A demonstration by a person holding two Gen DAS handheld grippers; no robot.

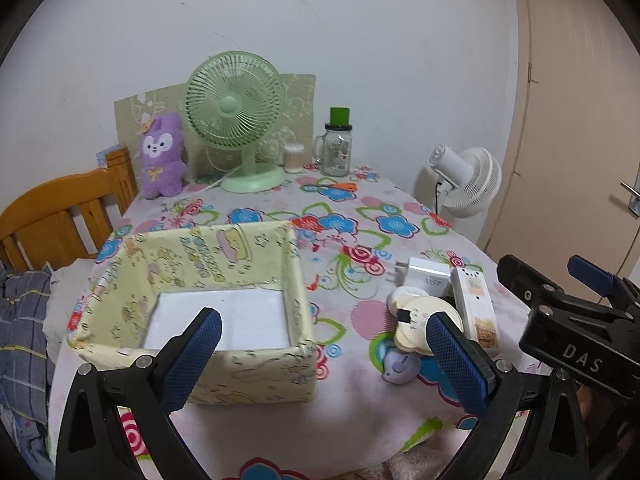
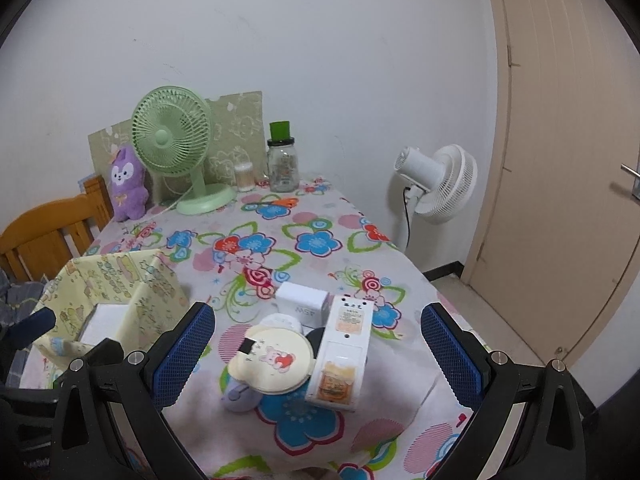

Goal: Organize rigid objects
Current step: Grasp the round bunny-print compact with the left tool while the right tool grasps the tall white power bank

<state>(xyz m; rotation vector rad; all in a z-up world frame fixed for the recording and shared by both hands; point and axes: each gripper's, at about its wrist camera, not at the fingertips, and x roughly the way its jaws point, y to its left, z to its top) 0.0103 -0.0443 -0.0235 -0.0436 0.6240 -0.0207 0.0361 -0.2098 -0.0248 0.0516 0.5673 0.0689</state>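
Note:
A yellow patterned fabric box [image 1: 208,264] with a white bottom stands on the flowered table; it also shows at the left of the right wrist view [image 2: 120,280]. A pile of small items lies right of it: a white charger [image 2: 304,304], a long white device [image 2: 344,356], a round cream case [image 2: 276,360] and a small purple item [image 2: 240,396]. My left gripper [image 1: 324,356] is open, above the box's near right corner. My right gripper [image 2: 316,352] is open, above the pile. The right gripper's body shows in the left wrist view [image 1: 576,320].
A green desk fan [image 1: 236,120], a purple plush [image 1: 162,156], a glass jar with a green lid [image 1: 336,148] and a small cotton swab tub [image 1: 294,158] stand at the table's far edge. A wooden chair [image 1: 60,220] is left, a white floor fan [image 2: 436,180] and a door [image 2: 560,160] right.

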